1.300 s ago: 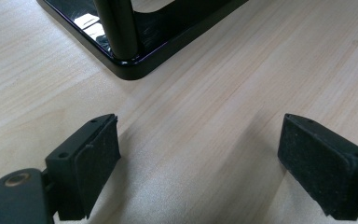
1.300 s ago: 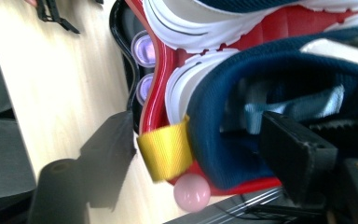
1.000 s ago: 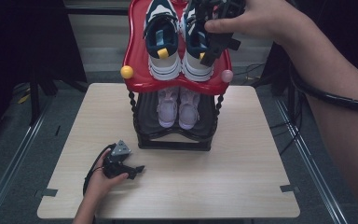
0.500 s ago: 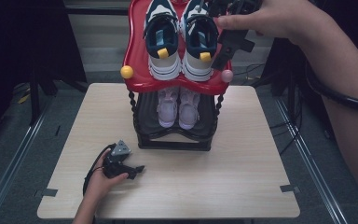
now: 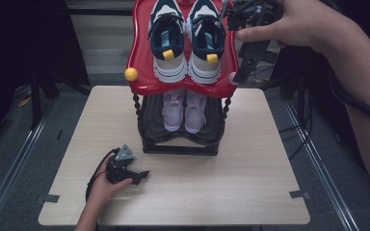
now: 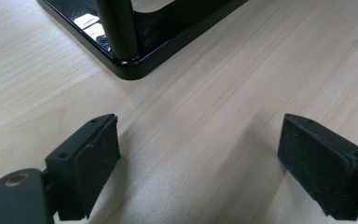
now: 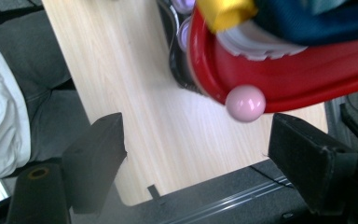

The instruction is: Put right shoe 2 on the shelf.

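A two-tier shoe rack [image 5: 183, 144] stands at the back middle of the table. Its red top shelf [image 5: 142, 62] carries a pair of navy and white sneakers [image 5: 167, 43]. A pale pink pair [image 5: 185, 108] sits on the black lower shelf. My right gripper [image 5: 243, 62] hangs open just off the red shelf's right edge, beside the right sneaker [image 5: 206, 41], holding nothing. In the right gripper view its jaws [image 7: 200, 154] frame the shelf's pink ball knob [image 7: 245, 103] from above. My left gripper [image 5: 139, 175] rests open on the table, left of the rack's front corner [image 6: 126, 60].
The wooden table [image 5: 250, 183] has bare room in front of and on both sides of the rack. A yellow ball knob [image 5: 131, 74] sticks out at the shelf's left corner. Cables [image 5: 289, 110] and dark stands crowd the floor behind and to the right.
My right gripper has moved right and slightly down, from above the right sneaker to beside the red shelf's edge. The left gripper has stayed put.
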